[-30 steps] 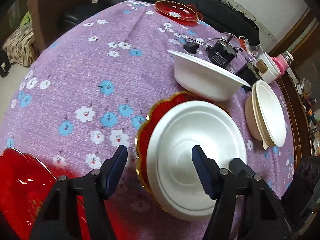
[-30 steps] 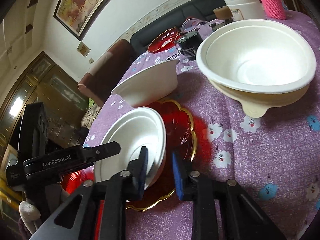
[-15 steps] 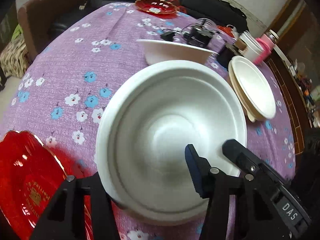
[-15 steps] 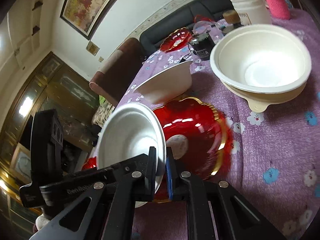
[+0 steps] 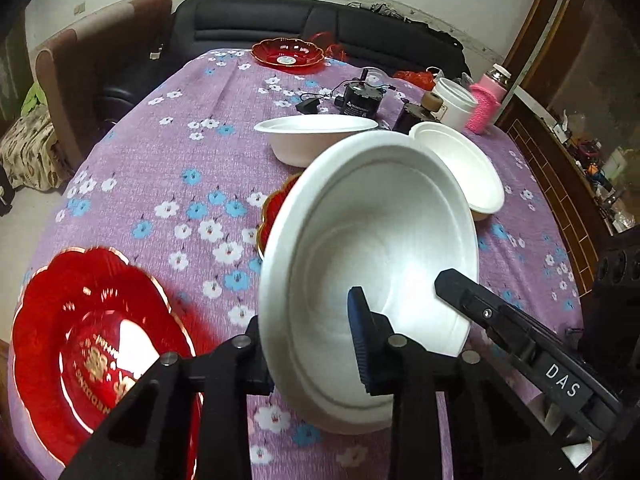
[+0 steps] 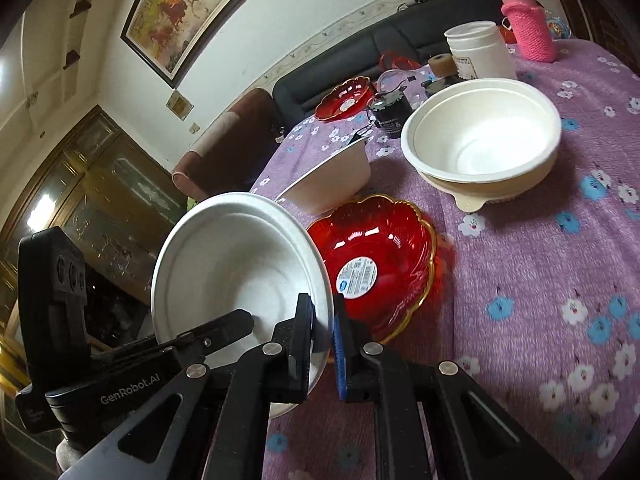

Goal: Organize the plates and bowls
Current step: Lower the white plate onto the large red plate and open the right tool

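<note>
A white bowl (image 5: pixel 372 248) is lifted and tilted above the purple flowered table (image 5: pixel 168 152). My right gripper (image 6: pixel 323 332) is shut on its rim; the bowl also shows in the right wrist view (image 6: pixel 236 268). My left gripper (image 5: pixel 312 344) straddles the same bowl's rim, one finger (image 5: pixel 362 344) inside it, the other hidden behind it. A red glass bowl (image 6: pixel 380 260) sits on the table under it, with a label inside. A second white bowl (image 5: pixel 316 136) and a stack of white bowls (image 6: pixel 484 136) stand beyond.
A red plate (image 5: pixel 88 344) lies at the near left and another red dish (image 5: pixel 288 53) at the far edge. A motor with wires (image 5: pixel 356 100), a white tub (image 6: pixel 480 50) and a pink-sleeved bottle (image 6: pixel 528 24) stand at the back. A sofa lies behind.
The white bowl has been lifted off the red glass bowl and tilted up, held by my right gripper, which closed on its rim. The red bowl is now uncovered.
</note>
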A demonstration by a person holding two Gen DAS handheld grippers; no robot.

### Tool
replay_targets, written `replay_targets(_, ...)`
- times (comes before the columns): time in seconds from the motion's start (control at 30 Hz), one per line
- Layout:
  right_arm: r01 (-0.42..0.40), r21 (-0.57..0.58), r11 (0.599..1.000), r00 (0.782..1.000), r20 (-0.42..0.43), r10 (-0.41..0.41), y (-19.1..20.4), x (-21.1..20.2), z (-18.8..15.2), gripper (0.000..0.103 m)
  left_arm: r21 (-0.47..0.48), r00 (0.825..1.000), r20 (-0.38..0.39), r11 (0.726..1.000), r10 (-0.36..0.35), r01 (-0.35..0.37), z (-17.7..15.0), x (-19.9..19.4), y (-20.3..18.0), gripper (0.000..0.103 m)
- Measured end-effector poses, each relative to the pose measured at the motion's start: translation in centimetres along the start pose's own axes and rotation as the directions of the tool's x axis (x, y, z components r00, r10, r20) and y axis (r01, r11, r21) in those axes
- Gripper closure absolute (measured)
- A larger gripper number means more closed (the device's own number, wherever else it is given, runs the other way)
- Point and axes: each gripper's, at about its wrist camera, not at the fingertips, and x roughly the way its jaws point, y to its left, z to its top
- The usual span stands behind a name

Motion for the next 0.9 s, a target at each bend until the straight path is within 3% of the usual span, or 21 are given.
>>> replay_targets(0.47, -0.035, -0.111, 0.993, 0.999, -0.029, 0.032, 6.0, -0.6, -2.1, 0.091, -0.078, 0.997, 0.076, 0.996, -0.028, 0.034, -3.4, -6.1, 4.9, 0.075)
replay_targets(0.9, -0.098, -0.211, 0.972, 0.988, -0.137, 0.07, 12.9, 3.5, -5.7, 0.091, -0.238, 0.995, 0.103, 0.971, -0.002, 0.027, -7.8, -9.2, 13.1, 0.074)
